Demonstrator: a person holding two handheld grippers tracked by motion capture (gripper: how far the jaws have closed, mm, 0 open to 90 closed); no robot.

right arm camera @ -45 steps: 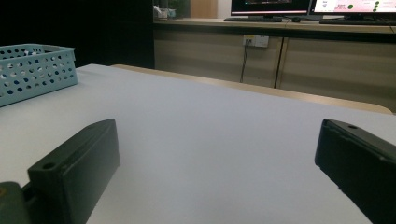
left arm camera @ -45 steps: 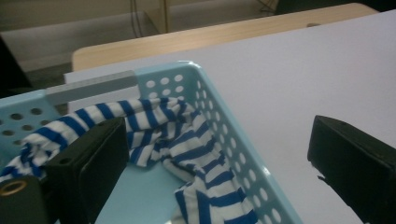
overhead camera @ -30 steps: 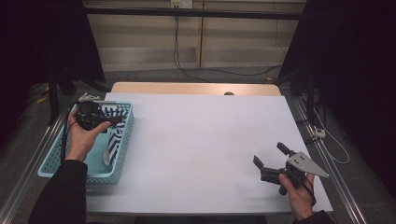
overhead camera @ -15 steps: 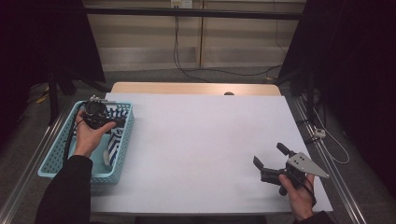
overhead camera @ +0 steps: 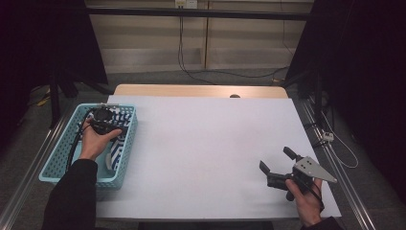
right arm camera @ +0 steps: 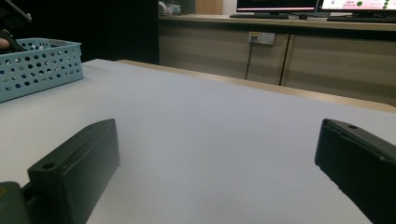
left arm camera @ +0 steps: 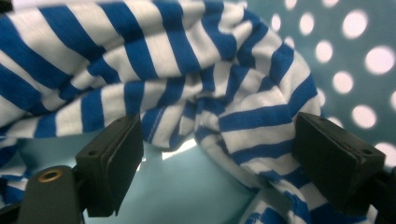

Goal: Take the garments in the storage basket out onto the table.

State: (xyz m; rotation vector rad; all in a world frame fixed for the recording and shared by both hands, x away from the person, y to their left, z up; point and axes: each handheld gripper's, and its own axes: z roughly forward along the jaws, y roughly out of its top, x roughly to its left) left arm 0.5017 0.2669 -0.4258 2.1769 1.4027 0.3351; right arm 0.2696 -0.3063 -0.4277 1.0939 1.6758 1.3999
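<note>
The L tongs (overhead camera: 106,120) were held down in the blue basket (overhead camera: 57,160), jaws apart & just closing round the blue-white striped cloth (left arm camera: 196,93) w/o pinching it, while the R tongs (overhead camera: 277,165) were kept open over the white worktop (overhead camera: 206,143); no legible writing was seen.

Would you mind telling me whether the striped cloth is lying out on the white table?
No, the striped cloth lies inside the blue basket at the table's left edge, beneath the left gripper.

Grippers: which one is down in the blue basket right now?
The left gripper, over the striped cloth in the basket; the right gripper sits above bare table.
</note>
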